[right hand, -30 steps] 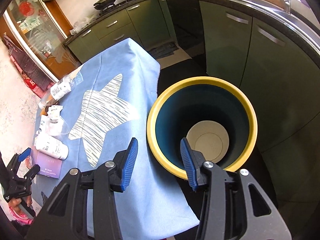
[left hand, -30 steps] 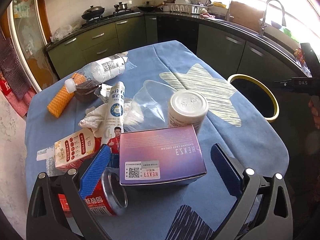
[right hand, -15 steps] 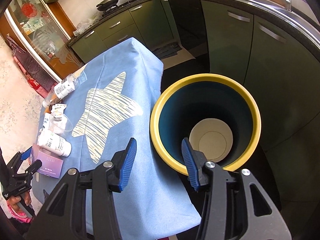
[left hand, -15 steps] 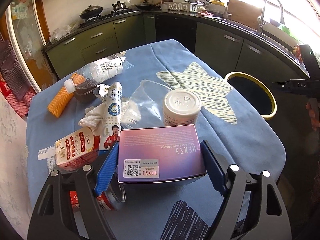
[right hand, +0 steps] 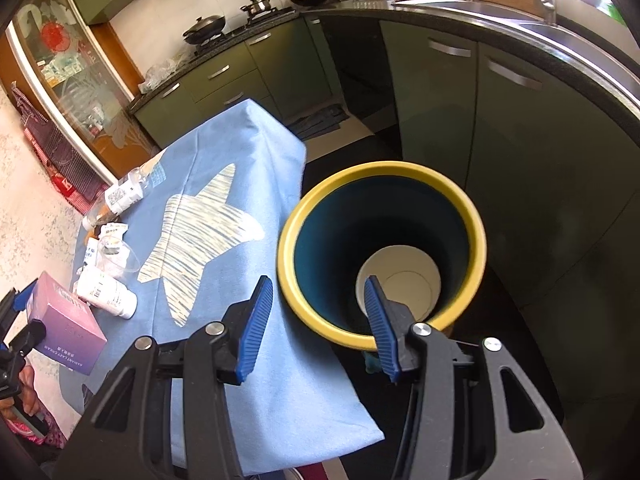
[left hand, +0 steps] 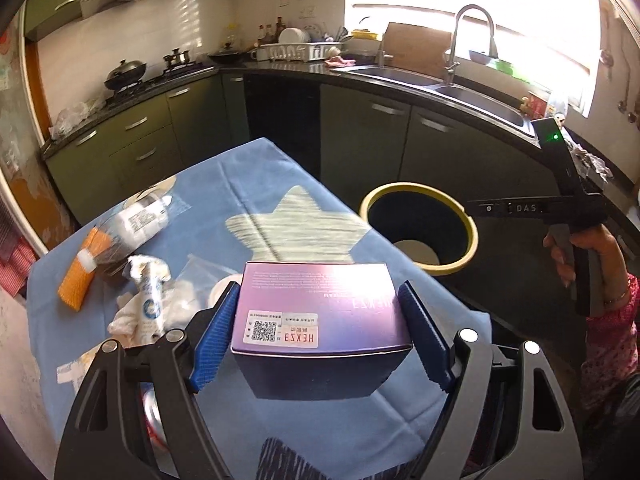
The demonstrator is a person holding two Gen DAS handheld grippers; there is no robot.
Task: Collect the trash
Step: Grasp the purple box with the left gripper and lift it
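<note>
Left tongs [left hand: 316, 344] clamped on purple box [left hand: 320, 308], lifted off surface [left hand: 400, 432], lower centre of frame. Right tongs [right hand: 316, 324] wide open, empty, over bin [right hand: 384, 338] rim at lower centre. Bin seemingly empty, so barely started; bottles [left hand: 140, 216], tissues [left hand: 176, 300], orange pack [left hand: 80, 276] left at mid-left. Open path rightward past surface edge to bin [left hand: 460, 256].

daylight blown out at window [left hand: 460, 4] | fisheye-bent edges | left clutter motion-blurred
</note>
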